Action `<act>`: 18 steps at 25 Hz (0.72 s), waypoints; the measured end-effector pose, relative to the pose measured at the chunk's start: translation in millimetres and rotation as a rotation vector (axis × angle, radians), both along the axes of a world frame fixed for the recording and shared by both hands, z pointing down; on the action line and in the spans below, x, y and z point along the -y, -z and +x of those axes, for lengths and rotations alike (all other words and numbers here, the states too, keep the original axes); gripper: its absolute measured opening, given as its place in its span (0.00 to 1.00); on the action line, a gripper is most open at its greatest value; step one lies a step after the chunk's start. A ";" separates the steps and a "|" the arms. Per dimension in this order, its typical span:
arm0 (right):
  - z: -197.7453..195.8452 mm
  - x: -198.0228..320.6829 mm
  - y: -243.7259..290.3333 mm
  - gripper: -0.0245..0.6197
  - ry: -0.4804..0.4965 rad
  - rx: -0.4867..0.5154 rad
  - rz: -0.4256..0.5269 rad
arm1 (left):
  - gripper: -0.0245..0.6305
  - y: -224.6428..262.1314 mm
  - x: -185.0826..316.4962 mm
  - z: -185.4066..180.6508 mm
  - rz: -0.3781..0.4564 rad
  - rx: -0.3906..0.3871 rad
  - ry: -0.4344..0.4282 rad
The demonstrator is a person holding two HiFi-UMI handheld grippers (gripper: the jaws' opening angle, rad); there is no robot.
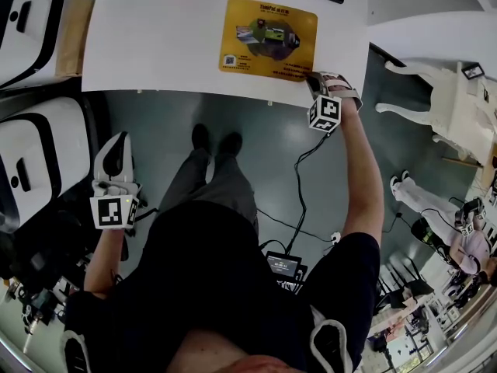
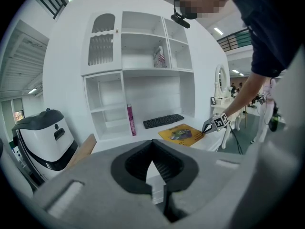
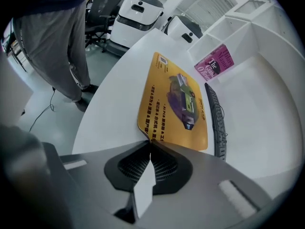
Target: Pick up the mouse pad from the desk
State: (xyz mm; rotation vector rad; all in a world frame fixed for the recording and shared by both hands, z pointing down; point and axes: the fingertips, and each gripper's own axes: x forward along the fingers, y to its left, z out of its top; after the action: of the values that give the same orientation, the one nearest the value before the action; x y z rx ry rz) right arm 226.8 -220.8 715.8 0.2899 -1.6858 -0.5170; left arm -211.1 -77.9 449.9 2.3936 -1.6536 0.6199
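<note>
White table stands before a shelving unit in a bright workroom. The yellow mouse pad lies on the table directly ahead of the right tongs, with a keyboard beyond it. The right tongs are clamped on the pad's nearest corner, which curls up slightly at the pinch. The rest of the pad rests flat on the table. The left tongs are closed on nothing, held low and well apart from the pad. Assessment: grasp made; lifting the pad clear of the table is outstanding.
</note>
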 end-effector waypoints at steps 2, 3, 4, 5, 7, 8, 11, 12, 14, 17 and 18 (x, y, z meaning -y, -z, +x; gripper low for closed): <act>-1.3 1.0 2.7 0.05 -0.017 0.006 0.000 | 0.04 -0.5 -1.1 -1.1 -0.002 0.001 0.003; -2.1 1.4 4.2 0.05 -0.025 0.012 0.005 | 0.04 -0.8 -1.6 -1.4 -0.002 0.002 0.004; -2.9 2.3 6.4 0.04 -0.036 0.022 0.012 | 0.04 -1.0 -1.7 -1.4 -0.002 0.002 0.004; -3.7 3.7 9.3 0.05 -0.048 0.035 0.021 | 0.04 -1.1 -1.6 -1.1 0.000 0.001 0.004; -5.1 6.0 16.4 0.05 -0.078 0.066 0.040 | 0.04 -0.8 -1.1 -0.2 0.004 -0.002 0.003; -5.6 6.2 19.5 0.04 -0.091 0.080 0.047 | 0.04 -0.7 -1.2 0.5 0.005 -0.003 0.002; -7.9 6.5 29.2 0.04 -0.116 0.116 0.062 | 0.04 0.5 -2.2 2.4 0.008 -0.006 -0.002; -9.1 7.8 34.4 0.04 -0.128 0.134 0.069 | 0.04 1.5 -2.0 3.0 0.011 -0.007 -0.003; -12.0 11.2 46.2 0.04 -0.152 0.170 0.086 | 0.04 3.8 -0.8 3.9 0.018 -0.009 -0.004; -17.3 14.8 61.0 0.04 -0.173 0.206 0.108 | 0.04 6.6 0.4 4.9 0.028 -0.015 -0.009; -19.1 15.9 66.0 0.05 -0.180 0.218 0.115 | 0.04 7.6 0.7 5.7 0.032 -0.017 -0.010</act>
State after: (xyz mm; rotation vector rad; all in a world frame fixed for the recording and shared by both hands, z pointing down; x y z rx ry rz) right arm 207.6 -236.7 649.8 0.5944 -1.8219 -0.4612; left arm -205.4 -78.5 442.2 2.4239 -1.6574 0.5776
